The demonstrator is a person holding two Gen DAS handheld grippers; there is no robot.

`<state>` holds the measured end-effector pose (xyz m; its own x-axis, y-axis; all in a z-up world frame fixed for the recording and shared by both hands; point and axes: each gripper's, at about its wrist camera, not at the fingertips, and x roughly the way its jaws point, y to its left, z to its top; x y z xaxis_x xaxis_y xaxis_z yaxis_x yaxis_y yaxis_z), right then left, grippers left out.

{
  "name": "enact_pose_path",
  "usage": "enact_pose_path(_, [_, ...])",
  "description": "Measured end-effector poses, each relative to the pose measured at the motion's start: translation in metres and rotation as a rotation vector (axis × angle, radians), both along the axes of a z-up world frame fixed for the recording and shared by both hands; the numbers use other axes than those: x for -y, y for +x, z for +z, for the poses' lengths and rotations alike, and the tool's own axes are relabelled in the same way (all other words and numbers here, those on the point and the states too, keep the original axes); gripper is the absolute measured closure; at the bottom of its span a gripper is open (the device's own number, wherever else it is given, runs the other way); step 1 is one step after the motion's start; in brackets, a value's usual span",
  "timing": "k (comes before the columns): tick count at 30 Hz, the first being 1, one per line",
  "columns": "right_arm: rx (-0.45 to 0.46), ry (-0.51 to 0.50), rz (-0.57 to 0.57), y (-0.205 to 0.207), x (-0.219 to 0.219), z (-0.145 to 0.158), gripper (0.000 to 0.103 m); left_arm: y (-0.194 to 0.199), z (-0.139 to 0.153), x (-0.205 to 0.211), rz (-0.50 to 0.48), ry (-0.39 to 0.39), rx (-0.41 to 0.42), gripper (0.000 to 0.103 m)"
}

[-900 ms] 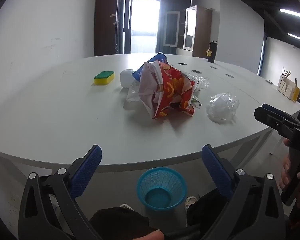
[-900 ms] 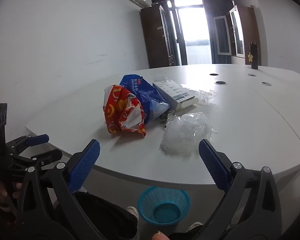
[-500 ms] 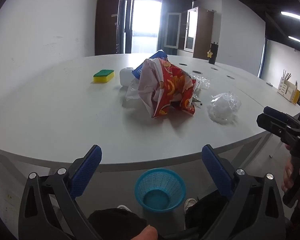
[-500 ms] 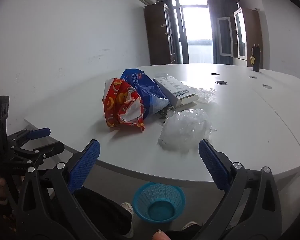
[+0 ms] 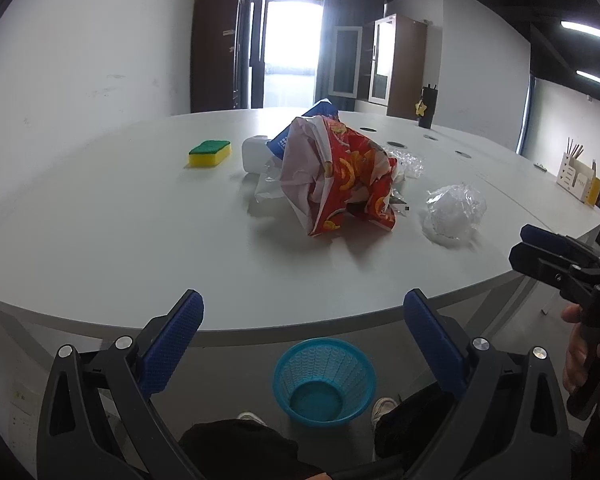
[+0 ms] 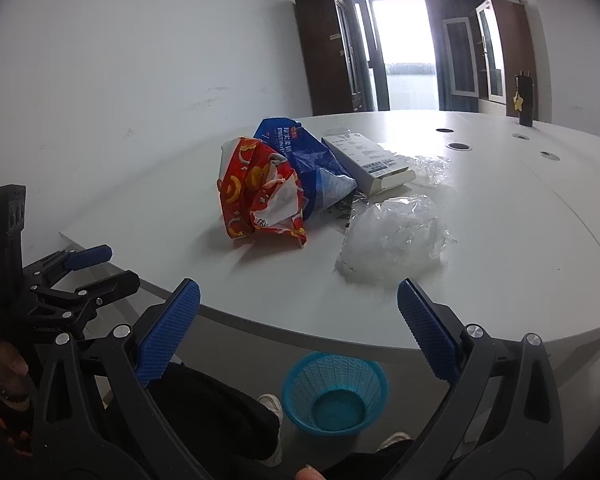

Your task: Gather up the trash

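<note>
A pile of trash lies on the white table (image 5: 100,232): a red snack bag (image 5: 340,184) (image 6: 256,196), a blue bag (image 6: 312,160) behind it, a white box (image 6: 368,160) and a crumpled clear plastic wrap (image 5: 454,212) (image 6: 396,236). A blue mesh basket (image 5: 324,382) (image 6: 334,392) stands on the floor below the table's near edge. My left gripper (image 5: 302,328) is open and empty, short of the table edge. My right gripper (image 6: 298,320) is open and empty, facing the plastic wrap.
A yellow and green sponge (image 5: 210,153) and a white container (image 5: 254,156) lie left of the pile. A black bottle (image 5: 426,106) and a white desk organizer (image 5: 576,178) stand far right. The person's legs and shoes (image 6: 272,404) are beside the basket.
Both grippers have moved slightly closer to the table and a little higher. Both stay open and empty.
</note>
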<state>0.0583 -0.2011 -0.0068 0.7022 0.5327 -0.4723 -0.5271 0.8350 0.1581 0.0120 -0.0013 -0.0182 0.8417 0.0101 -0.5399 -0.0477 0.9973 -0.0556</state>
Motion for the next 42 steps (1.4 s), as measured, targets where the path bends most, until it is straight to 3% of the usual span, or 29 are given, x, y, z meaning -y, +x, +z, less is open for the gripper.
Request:
enact_pose_path(4, [0.004,-0.027,-0.018,0.003,0.000,-0.003,0.008,-0.005,0.002,0.003,-0.001,0.049,0.004,0.006])
enact_pose_path(13, [-0.015,-0.014,-0.008,0.005,0.002,-0.006,0.008,-0.003,0.000,-0.008,-0.029,-0.081,-0.006,0.006])
enact_pose_path(22, [-0.009,-0.015,0.002,0.003,0.001,-0.004,0.008,-0.005,0.001,-0.004,-0.003,-0.048,-0.006,0.006])
enact_pose_path(42, [-0.050,-0.015,-0.012,0.015,0.006,-0.017,0.008,0.004,-0.012,-0.014,0.013,-0.060,-0.034,0.006])
